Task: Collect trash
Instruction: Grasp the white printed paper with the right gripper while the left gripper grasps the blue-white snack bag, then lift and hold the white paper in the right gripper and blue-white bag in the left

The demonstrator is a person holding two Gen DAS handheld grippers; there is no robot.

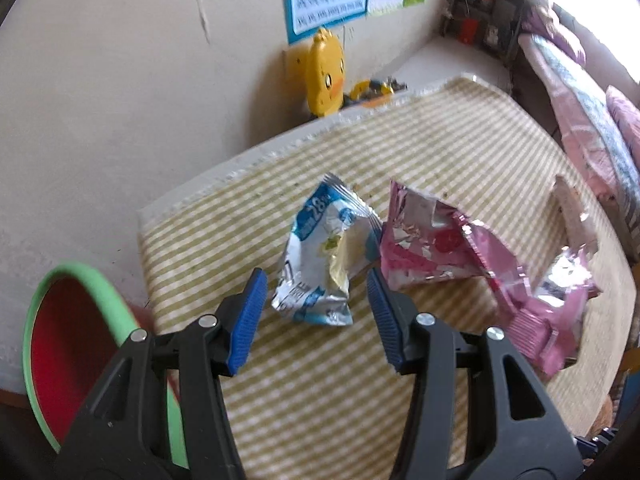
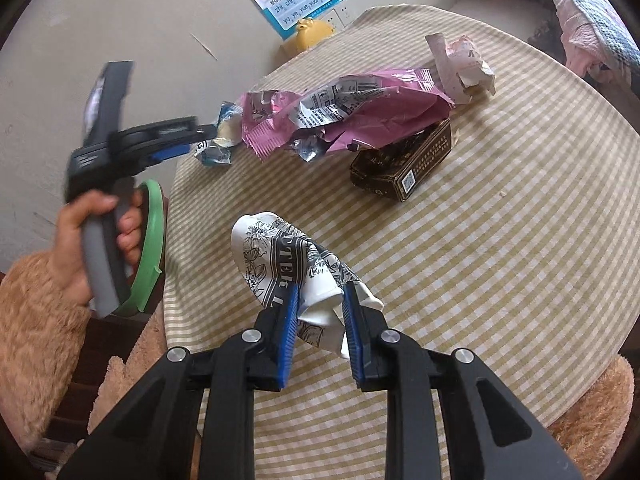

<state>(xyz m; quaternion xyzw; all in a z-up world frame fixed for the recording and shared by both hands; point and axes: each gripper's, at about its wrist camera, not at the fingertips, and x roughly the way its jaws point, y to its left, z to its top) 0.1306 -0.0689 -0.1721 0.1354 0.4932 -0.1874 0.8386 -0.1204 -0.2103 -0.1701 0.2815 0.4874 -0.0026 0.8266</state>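
Pinching a crumpled white paper cup with black floral print point(image 2: 288, 268), the right gripper point(image 2: 320, 300) has its blue ribbed pads pressed into the cup's squashed sides, low over the round table covered in a yellow-and-white checked cloth point(image 2: 500, 240). Farther back on the cloth lie a torn pink foil snack bag point(image 2: 360, 120), a dark brown cardboard box point(image 2: 404, 164) partly under it, a crumpled pale paper wrapper point(image 2: 460, 64), and a small blue-and-silver foil packet point(image 1: 324, 256). The left gripper point(image 1: 318, 284), held in a hand point(image 2: 100, 240) with a fuzzy tan sleeve point(image 2: 32, 340), hangs just above that packet with its jaws spread either side of it, pads not touching the foil. A red bin with a green rim point(image 1: 60, 320) sits beside the table's edge, below the left gripper
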